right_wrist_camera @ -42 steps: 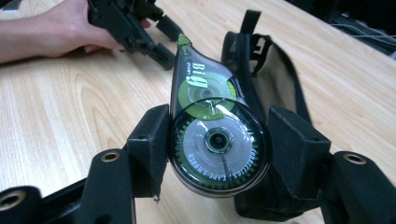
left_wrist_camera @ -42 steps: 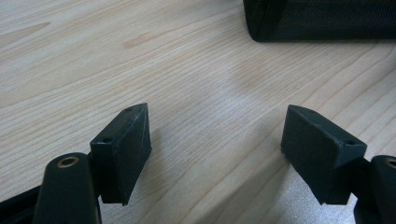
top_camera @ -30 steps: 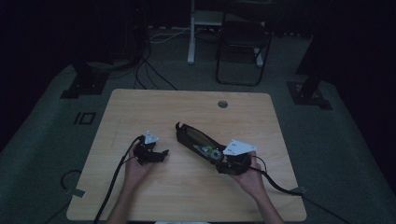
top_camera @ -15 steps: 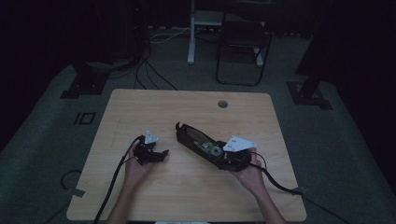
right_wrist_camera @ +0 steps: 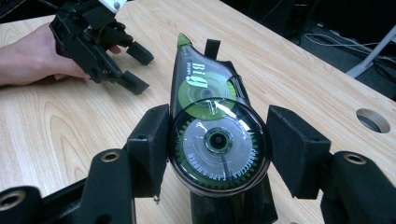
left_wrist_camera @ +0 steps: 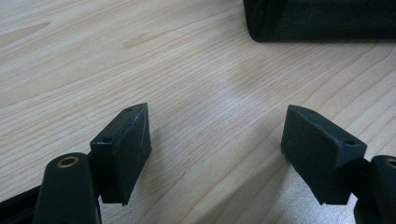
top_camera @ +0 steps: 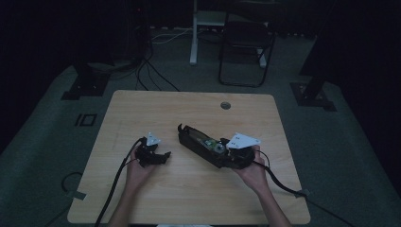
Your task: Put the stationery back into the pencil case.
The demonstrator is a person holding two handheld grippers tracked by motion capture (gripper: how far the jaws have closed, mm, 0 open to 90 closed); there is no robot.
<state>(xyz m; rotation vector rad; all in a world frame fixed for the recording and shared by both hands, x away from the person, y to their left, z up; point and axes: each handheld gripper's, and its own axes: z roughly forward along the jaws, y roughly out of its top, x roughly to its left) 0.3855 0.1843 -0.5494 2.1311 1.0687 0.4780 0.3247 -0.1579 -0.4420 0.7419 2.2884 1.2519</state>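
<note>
Bare table (top_camera: 189,189) lies open all around your left gripper (left_wrist_camera: 215,140), whose jaws stand apart over plain wood, holding nothing. Your right gripper (right_wrist_camera: 215,144) has the correction tape dispenser (right_wrist_camera: 217,140) between its pads: the left pad touches it, the right pad shows a gap. Beneath the dispenser lies a black pouch (top_camera: 196,139), stretching away ahead of that gripper.

My high view is dim, dark beyond the table (top_camera: 189,109); both gripper views are bright and sharp.
</note>
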